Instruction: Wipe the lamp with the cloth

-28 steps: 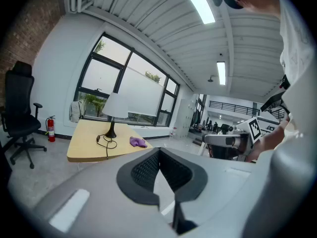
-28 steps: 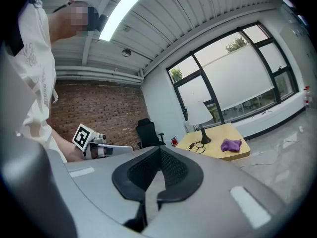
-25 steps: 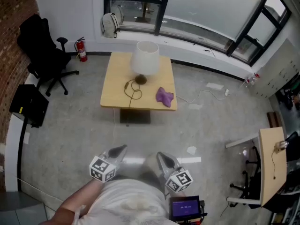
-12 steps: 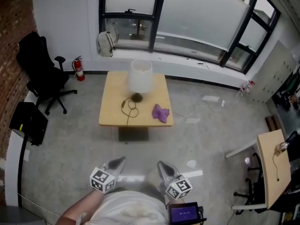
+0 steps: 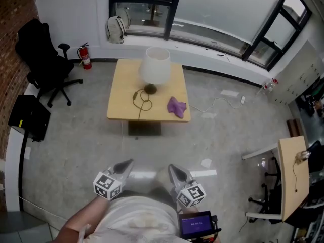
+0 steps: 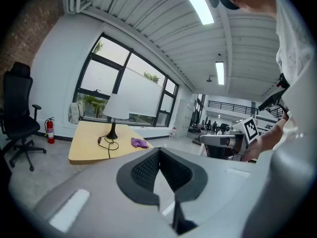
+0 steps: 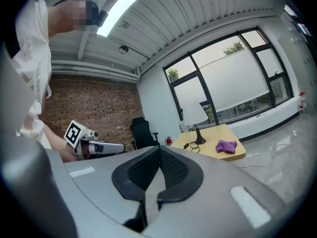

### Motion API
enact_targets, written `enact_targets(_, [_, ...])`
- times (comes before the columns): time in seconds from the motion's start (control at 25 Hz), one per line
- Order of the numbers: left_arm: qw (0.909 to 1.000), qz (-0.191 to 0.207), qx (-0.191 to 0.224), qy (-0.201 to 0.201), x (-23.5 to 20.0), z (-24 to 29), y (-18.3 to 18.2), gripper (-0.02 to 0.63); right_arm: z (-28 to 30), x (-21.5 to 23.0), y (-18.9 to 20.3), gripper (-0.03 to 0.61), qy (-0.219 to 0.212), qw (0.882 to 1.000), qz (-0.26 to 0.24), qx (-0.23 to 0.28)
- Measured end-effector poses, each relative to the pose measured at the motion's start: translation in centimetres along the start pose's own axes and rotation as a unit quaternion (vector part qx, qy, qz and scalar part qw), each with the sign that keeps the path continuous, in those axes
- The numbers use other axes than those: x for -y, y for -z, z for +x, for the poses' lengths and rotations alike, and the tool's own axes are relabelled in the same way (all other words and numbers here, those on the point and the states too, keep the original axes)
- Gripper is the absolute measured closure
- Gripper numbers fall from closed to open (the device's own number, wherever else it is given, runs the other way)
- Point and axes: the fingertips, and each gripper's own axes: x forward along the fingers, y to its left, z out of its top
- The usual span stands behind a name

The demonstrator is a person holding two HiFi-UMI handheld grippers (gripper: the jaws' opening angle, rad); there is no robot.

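Head view: lamp (image 5: 155, 67) & cloth (image 5: 176, 107) atop table (image 5: 120, 104).

Ahead of you stands a wooden table (image 5: 121, 103). To its left you see a black office chair (image 5: 43, 59) with a red fire extinguisher (image 5: 85, 57) near it. A backpack (image 5: 115, 28) rests on the window ledge (image 5: 152, 33).

Bright, even daylight enters through the far windows (image 5: 212, 14); ceiling strip lights (image 6: 195, 1) glow in both gripper views. Shadows are soft. A pale glare streak marks the near floor (image 5: 66, 151). The white lamp (image 5: 155, 67) reads bright, not washed out. Gripper views bulge, with dark corners.
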Motion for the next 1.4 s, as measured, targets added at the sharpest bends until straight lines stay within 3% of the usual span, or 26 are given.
enact_targets(0.16, [1.0000,-0.005,-0.002,-0.001,-0.2,-0.4,0.1,0.612,0.4,-0.3,-0.2,0.568,-0.005,1.000,-0.006,-0.003])
enact_targets(0.68, [0.9988,0.021,0.043,-0.011,-2.7,3.0,-4.6,0.612,3.6,3.3,-3.1,0.567,-0.008,0.999,-0.036,0.011])
enact_targets(0.96, [0.9993,0.009,0.028,-0.023,-5.2,6.5,-4.5,0.612,6.1,7.1,-2.3,0.568,-0.001,1.000,-0.017,-0.007])
enact_targets(1.4, [0.9984,0.012,0.012,-0.054,-8.7,14.8,-8.1,0.612,12.0,15.9,-5.6,0.568,-0.023,1.000,0.020,-0.005])
